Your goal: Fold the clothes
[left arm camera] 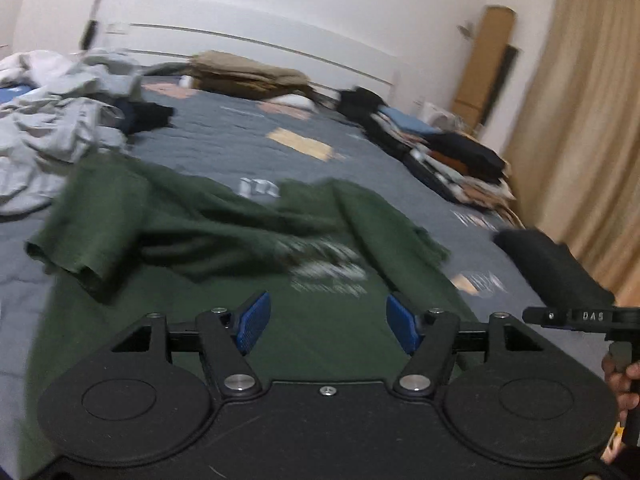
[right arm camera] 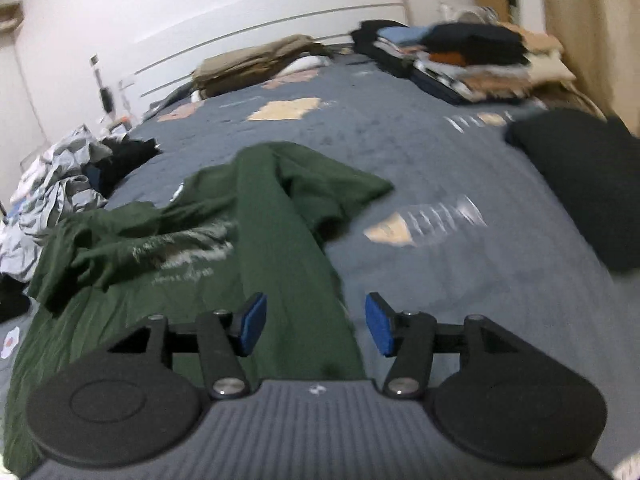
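Shirt, dark green, is lying rumpled on grey bedspread, sleeves thrown across white chest print. Left gripper is being held open above shirt's lower body, blue pads apart, nothing between them. Right gripper is being held open over shirt's right edge, no cloth being pinched. Folded stack is sitting near headboard; unfolded heap is lying at left.

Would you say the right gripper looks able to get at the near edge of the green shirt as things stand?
Probably yes: the right gripper is open, the green shirt lies flat on the bed just ahead of its fingers, and nothing lies between them.
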`<state>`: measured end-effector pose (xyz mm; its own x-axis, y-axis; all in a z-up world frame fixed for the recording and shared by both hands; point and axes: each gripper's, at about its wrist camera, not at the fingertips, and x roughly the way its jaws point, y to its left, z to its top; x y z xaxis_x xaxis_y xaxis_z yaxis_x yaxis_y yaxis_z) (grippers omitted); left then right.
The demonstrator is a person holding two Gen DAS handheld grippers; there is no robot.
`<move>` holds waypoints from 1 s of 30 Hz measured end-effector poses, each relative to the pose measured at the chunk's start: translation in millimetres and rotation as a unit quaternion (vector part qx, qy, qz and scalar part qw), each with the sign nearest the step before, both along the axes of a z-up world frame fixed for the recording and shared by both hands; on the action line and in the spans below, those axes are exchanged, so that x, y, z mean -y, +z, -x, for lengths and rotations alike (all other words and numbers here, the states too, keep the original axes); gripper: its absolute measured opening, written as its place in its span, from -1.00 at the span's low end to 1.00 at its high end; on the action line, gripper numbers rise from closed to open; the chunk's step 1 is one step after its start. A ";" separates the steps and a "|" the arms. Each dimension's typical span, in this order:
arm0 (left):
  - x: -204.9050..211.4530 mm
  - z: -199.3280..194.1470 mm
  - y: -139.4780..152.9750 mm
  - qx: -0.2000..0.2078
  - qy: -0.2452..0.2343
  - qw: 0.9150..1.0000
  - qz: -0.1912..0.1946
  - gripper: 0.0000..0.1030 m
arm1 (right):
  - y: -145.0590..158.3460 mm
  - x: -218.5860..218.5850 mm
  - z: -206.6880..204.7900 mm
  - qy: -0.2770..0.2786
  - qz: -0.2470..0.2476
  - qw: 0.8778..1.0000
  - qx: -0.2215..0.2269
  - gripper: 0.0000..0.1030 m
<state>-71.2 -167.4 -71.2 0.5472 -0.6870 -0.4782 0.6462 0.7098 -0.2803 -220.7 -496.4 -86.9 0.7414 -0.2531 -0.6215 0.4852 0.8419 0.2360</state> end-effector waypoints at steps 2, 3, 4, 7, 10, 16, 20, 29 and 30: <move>3.8 12.8 -0.7 -0.001 -0.014 1.000 0.004 0.23 | -9.1 2.7 25.4 -0.016 -0.015 1.000 -0.002 0.05; 2.9 18.0 -0.4 -0.004 -0.018 1.000 0.012 0.23 | -12.7 3.4 36.5 -0.022 -0.023 0.999 0.003 0.05; 1.5 23.0 -1.1 -0.007 -0.018 1.000 0.019 0.24 | -15.4 3.5 47.4 -0.024 -0.033 0.999 0.008 0.05; 1.3 36.6 -10.9 -0.004 -0.030 0.999 0.015 0.23 | -17.3 -2.8 78.2 -0.013 -0.051 0.998 0.019 0.06; 6.4 50.5 -12.2 0.005 -0.043 0.999 0.005 0.24 | -12.8 -22.6 104.1 0.022 -0.034 0.999 0.019 0.06; 16.4 75.5 -13.8 0.005 -0.080 0.997 0.007 0.28 | -1.4 -61.5 139.0 0.091 0.020 0.995 0.019 0.17; 21.3 96.0 -16.2 0.021 -0.107 0.994 -0.004 0.37 | -18.3 -76.1 133.9 0.119 0.087 0.987 -0.060 0.17; 51.4 127.7 -42.0 0.041 -0.168 0.983 -0.062 0.37 | -52.9 -63.4 108.3 0.085 0.079 0.989 -0.088 -0.34; 53.5 127.8 -45.1 0.039 -0.170 0.982 -0.065 0.37 | -53.9 -59.9 106.0 0.079 0.067 0.991 -0.084 -0.79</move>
<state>-199.0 -220.9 -116.3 0.3348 -0.7720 -0.5403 0.8682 0.4756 -0.1415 -326.7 -436.5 -140.8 0.6673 -0.2311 -0.7080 0.3683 0.9286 0.0440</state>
